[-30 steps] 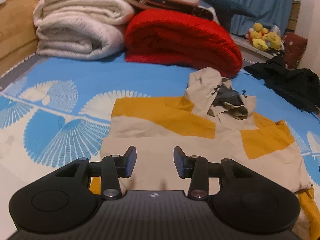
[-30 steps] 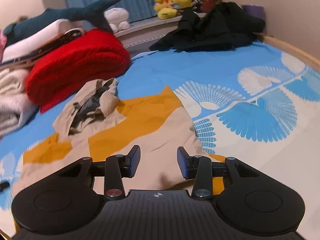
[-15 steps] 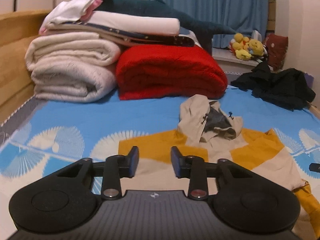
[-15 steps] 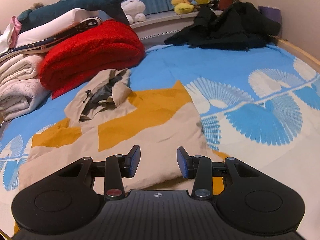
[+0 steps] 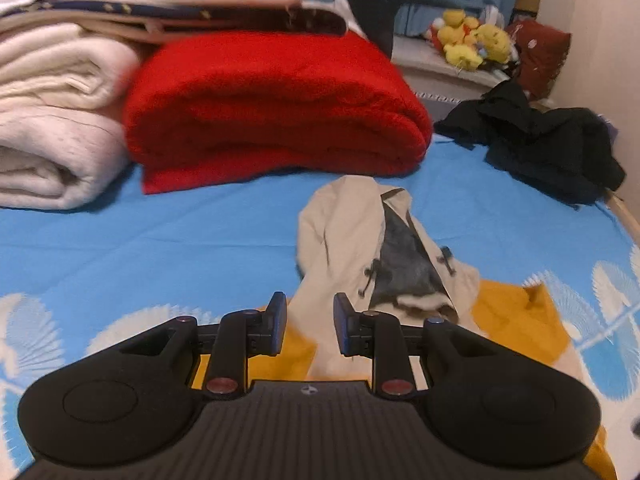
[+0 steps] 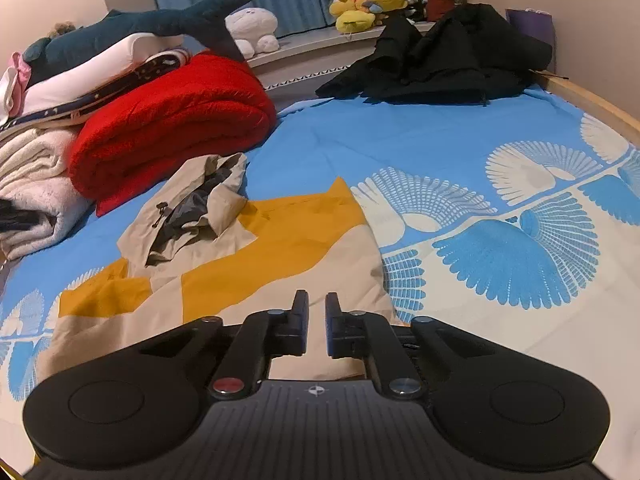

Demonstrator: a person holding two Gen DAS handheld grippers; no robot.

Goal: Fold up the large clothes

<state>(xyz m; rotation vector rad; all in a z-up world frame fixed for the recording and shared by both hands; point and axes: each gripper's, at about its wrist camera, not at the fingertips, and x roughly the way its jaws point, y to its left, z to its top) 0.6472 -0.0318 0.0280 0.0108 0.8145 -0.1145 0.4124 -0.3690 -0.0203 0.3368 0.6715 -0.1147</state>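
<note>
You are working a beige-and-yellow hooded jacket [image 6: 224, 276] that is lying spread flat on the blue patterned bedsheet [image 6: 400, 148], hood [image 5: 360, 236] pointing toward the stacked bedding, presumably laid out so the folds can be made cleanly.

Left: your left gripper [image 5: 308, 320] is hanging over the jacket just below the hood. Its jaws have just been closing, yet a clear gap is showing and no cloth is sitting between the pads; it is gripping nothing.

Right: your right gripper [image 6: 316, 328] is hovering over the jacket's beige lower panel near its right edge. Its jaws have just been closing to a narrow slit, with no fabric visibly pinched.

Beyond, the red blanket [image 5: 272, 108] and black clothing [image 6: 440, 56] are lying well apart from the jacket, leaving folding room.
</note>
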